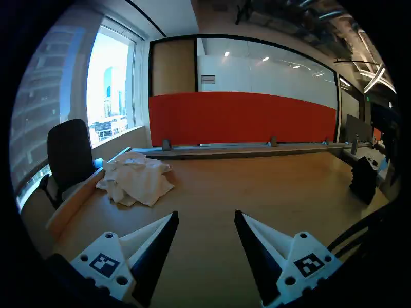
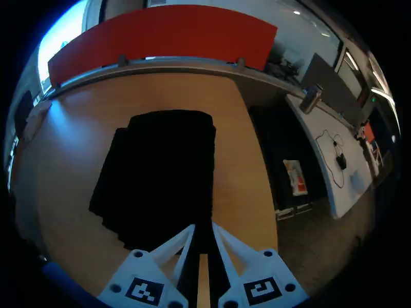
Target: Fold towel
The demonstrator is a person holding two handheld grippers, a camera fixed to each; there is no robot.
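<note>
A crumpled white towel (image 1: 136, 179) lies at the far left of the wooden table (image 1: 246, 190), ahead and left of my left gripper (image 1: 205, 215), which hovers open above bare wood with nothing between its fingers. A dark stack (image 1: 363, 179) stands at the table's right end in the left gripper view. In the right gripper view a black towel (image 2: 159, 169) lies flat and folded into a rectangle on the table (image 2: 67, 169). My right gripper (image 2: 203, 225) reaches over its near edge, fingers drawn together with dark cloth between the tips.
A red partition (image 1: 241, 118) on a metal rail closes the table's far side. A black chair (image 1: 69, 151) stands at the left end by the window. To the right of the table lie its edge, the floor and a white desk (image 2: 334, 154) with cables.
</note>
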